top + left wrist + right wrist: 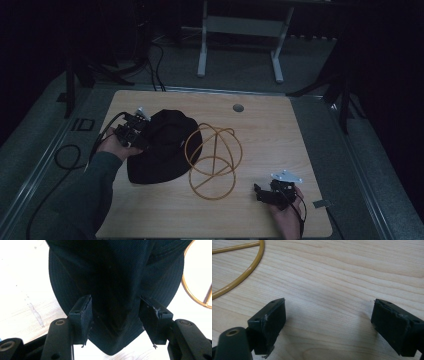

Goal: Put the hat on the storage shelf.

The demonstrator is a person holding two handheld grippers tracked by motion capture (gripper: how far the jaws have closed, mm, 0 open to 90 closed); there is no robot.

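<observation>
A black brimmed hat lies on the left half of the wooden table. My left gripper is at its left edge. In the left gripper view that gripper has both jaws pressed against a bunched fold of the hat, whose brim is drawn into a point below them. A gold wire stand of hoops and rods stands just right of the hat, touching its brim. My right gripper rests low near the table's front right, open, with bare wood between its jaws. One gold hoop curves past it.
A round cable hole sits near the table's far edge. A small grey tab lies at the right front corner. White desk legs stand on the floor behind, and black cables loop left of the table.
</observation>
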